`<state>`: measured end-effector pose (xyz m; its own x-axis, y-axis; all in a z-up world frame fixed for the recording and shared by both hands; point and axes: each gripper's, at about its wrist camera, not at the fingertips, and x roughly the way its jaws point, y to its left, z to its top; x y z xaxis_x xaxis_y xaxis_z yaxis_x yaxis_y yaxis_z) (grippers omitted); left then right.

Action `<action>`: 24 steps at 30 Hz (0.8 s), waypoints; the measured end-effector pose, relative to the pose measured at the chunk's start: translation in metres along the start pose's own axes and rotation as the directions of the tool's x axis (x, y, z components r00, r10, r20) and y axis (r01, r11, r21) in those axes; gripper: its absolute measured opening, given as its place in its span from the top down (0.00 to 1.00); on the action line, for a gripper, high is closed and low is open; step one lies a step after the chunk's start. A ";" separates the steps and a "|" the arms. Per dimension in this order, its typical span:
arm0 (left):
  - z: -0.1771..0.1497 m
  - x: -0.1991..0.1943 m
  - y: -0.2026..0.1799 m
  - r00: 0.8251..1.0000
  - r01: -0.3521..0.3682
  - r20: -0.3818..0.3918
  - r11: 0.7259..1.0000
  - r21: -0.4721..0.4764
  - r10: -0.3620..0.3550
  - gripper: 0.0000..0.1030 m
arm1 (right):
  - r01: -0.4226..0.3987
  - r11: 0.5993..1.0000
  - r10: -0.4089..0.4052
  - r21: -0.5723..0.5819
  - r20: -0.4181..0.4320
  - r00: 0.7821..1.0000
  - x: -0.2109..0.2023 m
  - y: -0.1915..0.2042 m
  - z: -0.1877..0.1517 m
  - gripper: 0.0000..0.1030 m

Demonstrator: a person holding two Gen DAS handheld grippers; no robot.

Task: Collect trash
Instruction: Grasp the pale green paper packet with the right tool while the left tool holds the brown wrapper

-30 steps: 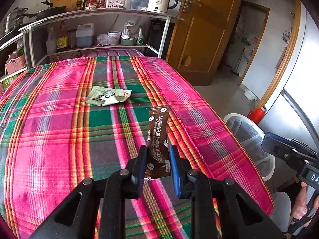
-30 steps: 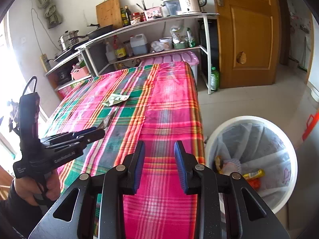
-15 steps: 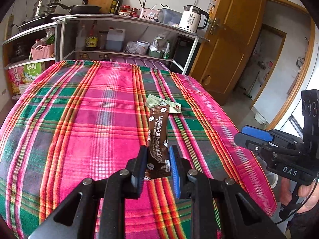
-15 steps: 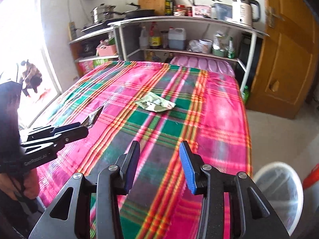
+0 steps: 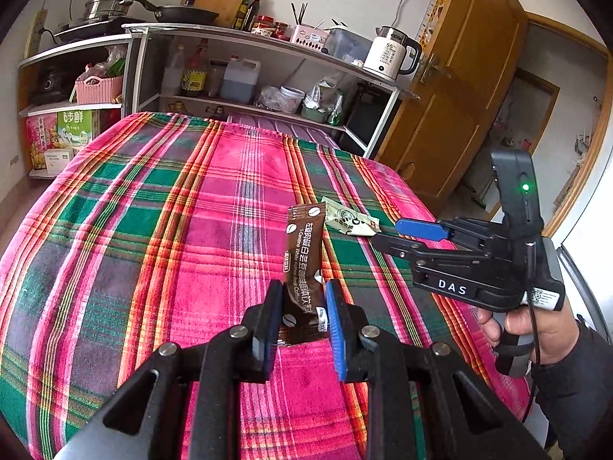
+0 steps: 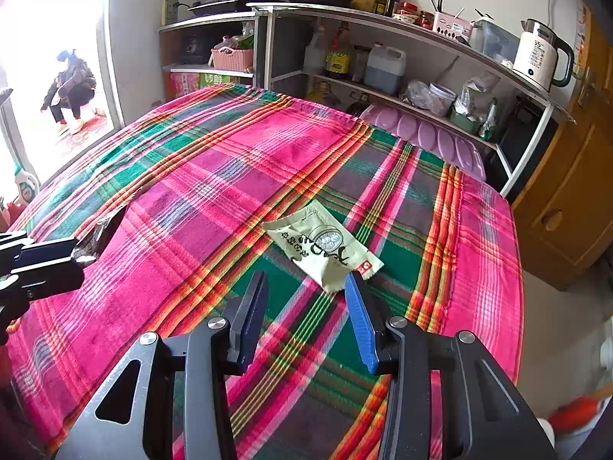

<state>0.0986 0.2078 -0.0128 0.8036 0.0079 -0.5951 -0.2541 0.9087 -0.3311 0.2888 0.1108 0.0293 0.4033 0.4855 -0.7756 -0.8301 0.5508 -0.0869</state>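
My left gripper (image 5: pixel 300 306) is shut on a brown coffee sachet (image 5: pixel 302 260) and holds it upright above the plaid tablecloth (image 5: pixel 153 230). The sachet's tip shows at the left of the right wrist view (image 6: pixel 103 230). A pale green wrapper (image 6: pixel 323 249) lies flat on the cloth; it also shows in the left wrist view (image 5: pixel 350 221). My right gripper (image 6: pixel 304 303) is open, its fingers just short of the wrapper's near edge. It shows from the side in the left wrist view (image 5: pixel 398 235).
A shelf unit (image 6: pixel 383 57) with bottles, pots and a white kettle (image 6: pixel 536 57) stands behind the table. A wooden door (image 5: pixel 452 96) is at the right. A red object and part of a white bin rim (image 6: pixel 574 414) show on the floor at right.
My right gripper swung left from the bin to the green wrapper and opened wider. My left gripper, still holding the sachet, turned left over the table.
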 end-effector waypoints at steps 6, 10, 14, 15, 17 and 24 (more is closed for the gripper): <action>0.002 0.007 0.007 1.000 0.012 -0.008 1.000 -0.016 -0.012 0.77 | -0.013 0.999 0.012 -0.039 -0.018 1.000 0.027 -0.005 0.014 0.58; 0.002 0.010 0.009 1.000 0.028 -0.013 0.999 -0.026 -0.028 0.77 | -0.043 0.998 0.040 -0.051 -0.047 0.998 0.042 -0.008 0.017 0.58; 0.003 0.012 0.010 0.999 0.039 -0.016 0.999 -0.029 -0.039 0.77 | -0.080 0.996 0.078 -0.035 -0.063 0.995 0.048 -0.012 0.016 0.58; 0.003 0.012 0.010 0.999 0.040 -0.018 0.999 -0.030 -0.040 0.77 | -0.090 0.996 0.088 -0.026 -0.065 0.994 0.049 -0.014 0.017 0.58; 0.003 0.013 0.009 0.999 0.041 -0.021 0.999 -0.031 -0.041 0.77 | -0.105 0.994 0.104 -0.009 -0.068 0.992 0.050 -0.017 0.016 0.58; 0.003 0.014 0.007 0.999 0.033 -0.022 0.999 -0.027 -0.034 0.77 | -0.086 0.996 0.087 0.022 -0.072 0.994 0.041 -0.017 0.012 0.75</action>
<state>0.1094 0.2160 -0.0212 0.7997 -0.0320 -0.5996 -0.2417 0.8969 -0.3702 0.3247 0.1297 0.0064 0.3005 0.4817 -0.8232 -0.8529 0.5220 -0.0059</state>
